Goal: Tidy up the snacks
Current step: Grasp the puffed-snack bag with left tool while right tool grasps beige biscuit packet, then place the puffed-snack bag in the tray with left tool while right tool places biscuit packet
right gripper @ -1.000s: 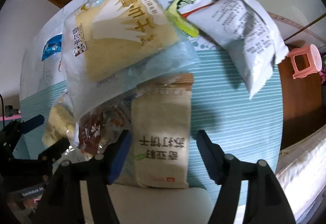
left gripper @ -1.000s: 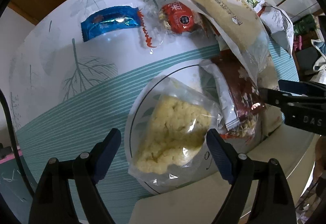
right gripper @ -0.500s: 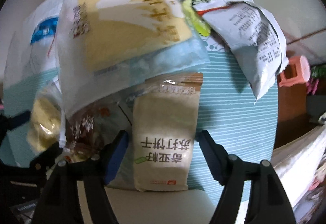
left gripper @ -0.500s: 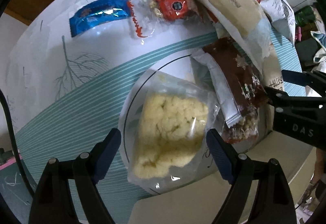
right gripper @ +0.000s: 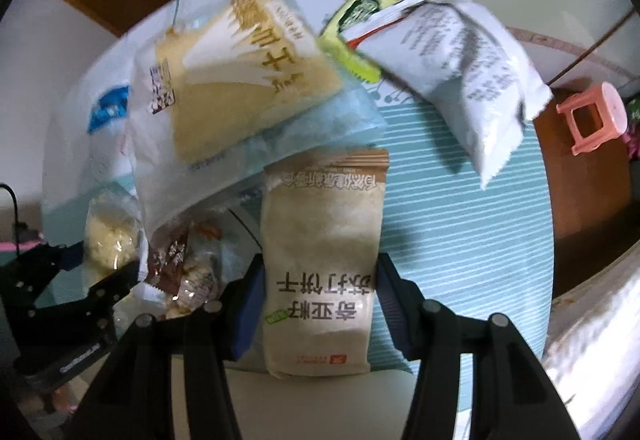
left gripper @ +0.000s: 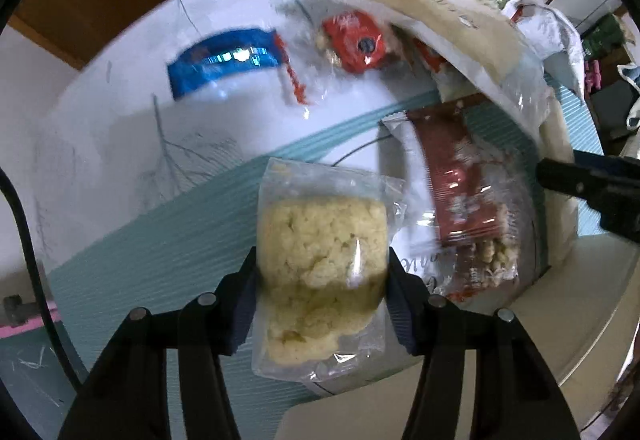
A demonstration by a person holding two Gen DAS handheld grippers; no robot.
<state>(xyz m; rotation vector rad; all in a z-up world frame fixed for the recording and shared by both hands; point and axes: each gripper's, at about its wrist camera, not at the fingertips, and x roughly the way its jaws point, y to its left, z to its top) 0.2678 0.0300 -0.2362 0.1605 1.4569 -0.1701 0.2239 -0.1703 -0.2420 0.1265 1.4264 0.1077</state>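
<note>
My left gripper (left gripper: 322,280) is shut on a clear bag of pale yellow puffed snack (left gripper: 320,252) and holds it over the white plate (left gripper: 360,376). A brown nut-bar packet (left gripper: 460,191) lies on the plate beside it. My right gripper (right gripper: 320,292) is shut on a beige cracker packet (right gripper: 320,272) at the plate's right side. A large clear bag of yellow cake (right gripper: 244,79) overlaps the plate's far side. The left gripper also shows in the right wrist view (right gripper: 92,272).
A blue wrapper (left gripper: 220,59) and a red-labelled clear packet (left gripper: 352,39) lie on the tablecloth behind the plate. A white pouch (right gripper: 472,79) and a green packet (right gripper: 356,19) lie at the far right. A pink stool (right gripper: 592,115) stands on the floor beyond the table edge.
Both grippers have closed: the left on the puffed snack bag, the right on the beige cracker packet. The puffed snack bag has shifted left and nearer to the left camera.
</note>
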